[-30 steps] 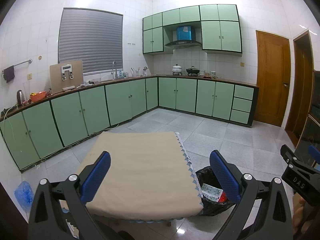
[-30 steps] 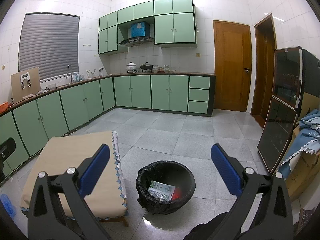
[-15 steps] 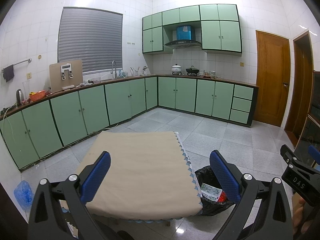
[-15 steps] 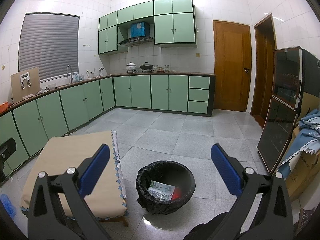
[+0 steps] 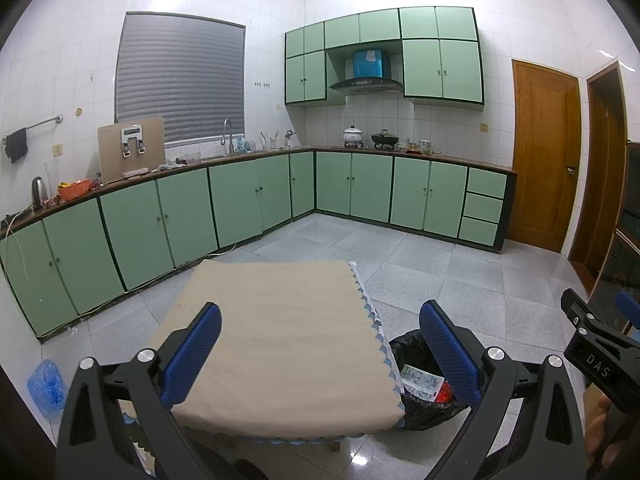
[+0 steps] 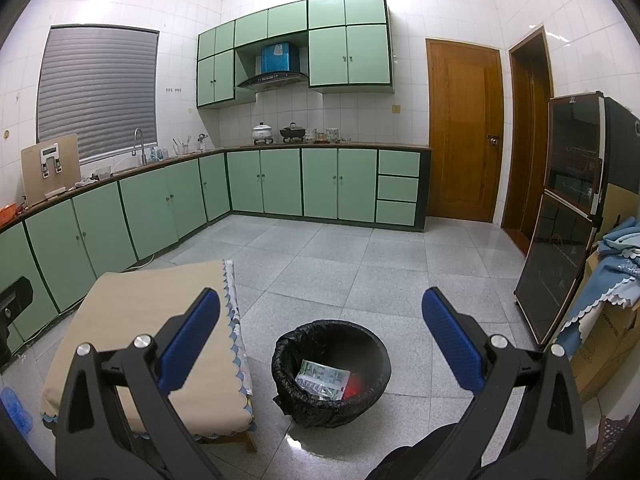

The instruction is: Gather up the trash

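Black-lined bin sits on the floor just beside the cloth-covered table, below and ahead of our right gripper, the nearer one. A packet and something red, perhaps a wrapper, lie inside. Both it and our left gripper are spread, empty. Nothing has shifted since earlier.

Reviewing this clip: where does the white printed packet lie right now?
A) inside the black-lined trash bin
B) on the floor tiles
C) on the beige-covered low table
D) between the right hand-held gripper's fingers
A: the white printed packet lies inside the black-lined trash bin, beside something red; both hand-held grippers are open and hold nothing.
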{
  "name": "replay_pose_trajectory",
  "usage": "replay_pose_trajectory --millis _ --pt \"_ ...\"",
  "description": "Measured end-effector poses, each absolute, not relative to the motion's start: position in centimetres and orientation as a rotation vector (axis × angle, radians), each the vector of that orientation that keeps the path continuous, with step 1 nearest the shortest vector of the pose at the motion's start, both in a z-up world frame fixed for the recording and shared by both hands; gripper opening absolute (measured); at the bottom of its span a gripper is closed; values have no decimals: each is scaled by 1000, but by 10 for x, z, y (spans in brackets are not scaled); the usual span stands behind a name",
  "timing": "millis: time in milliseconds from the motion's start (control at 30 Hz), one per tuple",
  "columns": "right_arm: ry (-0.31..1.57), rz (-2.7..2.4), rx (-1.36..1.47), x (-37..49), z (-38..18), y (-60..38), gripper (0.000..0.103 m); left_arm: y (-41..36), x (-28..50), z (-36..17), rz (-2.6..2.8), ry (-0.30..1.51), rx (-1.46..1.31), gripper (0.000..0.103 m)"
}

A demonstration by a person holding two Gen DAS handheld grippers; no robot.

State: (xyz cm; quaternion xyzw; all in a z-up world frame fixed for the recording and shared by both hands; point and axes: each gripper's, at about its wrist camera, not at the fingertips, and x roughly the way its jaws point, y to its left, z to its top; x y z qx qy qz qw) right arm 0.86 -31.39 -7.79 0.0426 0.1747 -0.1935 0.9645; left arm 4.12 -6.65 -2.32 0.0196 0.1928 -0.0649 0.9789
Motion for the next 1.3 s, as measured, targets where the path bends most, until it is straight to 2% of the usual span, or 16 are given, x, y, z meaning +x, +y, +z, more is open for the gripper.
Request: replay_pose_trajectory --millis 1300 --pt "363 -388 88 5 -84 -317 98 -67 46 -25 -140 405 44 97"
